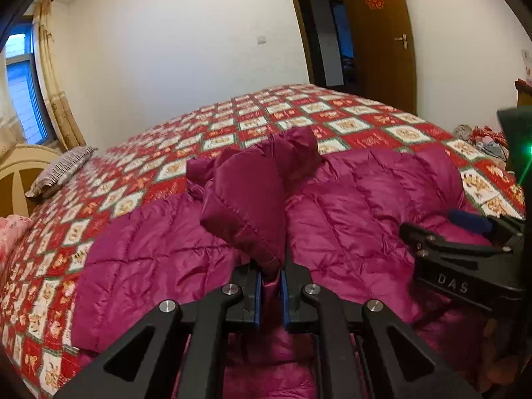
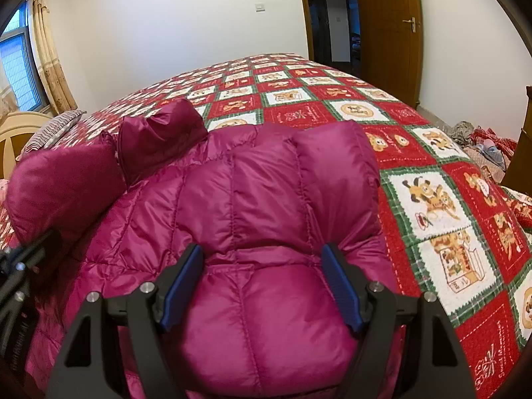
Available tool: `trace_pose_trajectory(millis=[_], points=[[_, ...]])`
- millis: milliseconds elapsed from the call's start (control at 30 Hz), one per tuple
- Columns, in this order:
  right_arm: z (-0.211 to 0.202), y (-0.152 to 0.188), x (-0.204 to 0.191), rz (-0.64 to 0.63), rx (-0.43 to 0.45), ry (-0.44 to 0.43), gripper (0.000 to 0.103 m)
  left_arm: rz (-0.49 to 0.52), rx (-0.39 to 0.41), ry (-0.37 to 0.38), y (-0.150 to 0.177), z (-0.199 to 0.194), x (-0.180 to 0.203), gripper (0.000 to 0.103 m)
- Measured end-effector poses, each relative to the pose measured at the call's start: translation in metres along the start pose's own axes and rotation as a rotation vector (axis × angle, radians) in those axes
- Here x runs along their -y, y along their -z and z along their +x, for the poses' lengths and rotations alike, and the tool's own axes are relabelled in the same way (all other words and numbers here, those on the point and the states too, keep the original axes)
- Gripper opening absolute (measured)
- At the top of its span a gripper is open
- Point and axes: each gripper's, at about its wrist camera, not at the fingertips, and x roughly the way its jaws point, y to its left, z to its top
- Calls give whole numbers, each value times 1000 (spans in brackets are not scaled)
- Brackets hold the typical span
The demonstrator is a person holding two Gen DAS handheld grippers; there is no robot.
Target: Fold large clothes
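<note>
A large magenta quilted down jacket (image 1: pixel 349 199) lies spread on the bed. My left gripper (image 1: pixel 271 286) is shut on the cuff of one sleeve (image 1: pixel 246 206) and holds it raised above the jacket's body. In the right wrist view my right gripper (image 2: pixel 262 262) is open, its blue pads either side of a puffy fold of the jacket (image 2: pixel 266 206). The lifted sleeve (image 2: pixel 63 186) shows at the left there. The right gripper (image 1: pixel 449 249) also appears at the right edge of the left wrist view, over the jacket.
The bed carries a red, white and green patchwork quilt (image 2: pixel 432 206). A striped pillow (image 1: pixel 63 169) and a wooden headboard (image 1: pixel 20 173) lie at the far left. Loose clothes (image 2: pixel 485 146) lie at the right. A wooden door (image 2: pixel 389 23) stands open beyond the bed.
</note>
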Motion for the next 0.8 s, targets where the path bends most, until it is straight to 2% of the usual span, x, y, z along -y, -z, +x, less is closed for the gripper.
trace_pose_trajectory(millis=[100, 133, 200, 267, 333, 400, 500, 567, 600, 700, 767, 800], points=[[0, 0, 0, 1, 0, -1, 77, -6, -34, 51, 1, 7, 2, 16], [0, 0, 1, 2, 0, -2, 77, -9, -37, 78, 1, 7, 2, 23], [0, 0, 1, 4, 0, -4, 77, -20, -42, 169, 2, 4, 2, 39], [0, 0, 1, 5, 0, -6, 77, -15, -41, 249, 3, -3, 6, 70], [0, 0, 1, 7, 1, -9, 77, 8, -19, 265, 6, -13, 10, 76], [0, 0, 1, 8, 1, -10, 77, 14, -8, 260, 9, -24, 9, 76], [0, 0, 2, 9, 0, -11, 77, -24, 17, 278, 11, -47, -14, 76], [0, 0, 2, 9, 0, -12, 78, -64, 44, 246, 13, -58, -36, 76], [0, 0, 2, 9, 0, -12, 78, -103, 58, 205, 16, -63, -52, 76], [0, 0, 1, 1, -4, -5, 79, -274, 61, 26, 33, -65, -102, 77], [0, -1, -2, -12, -14, 5, 80, -384, 25, -45, 52, -56, -129, 77], [-2, -2, -4, -19, -18, 10, 80, -438, -20, -71, 63, -48, -141, 77]])
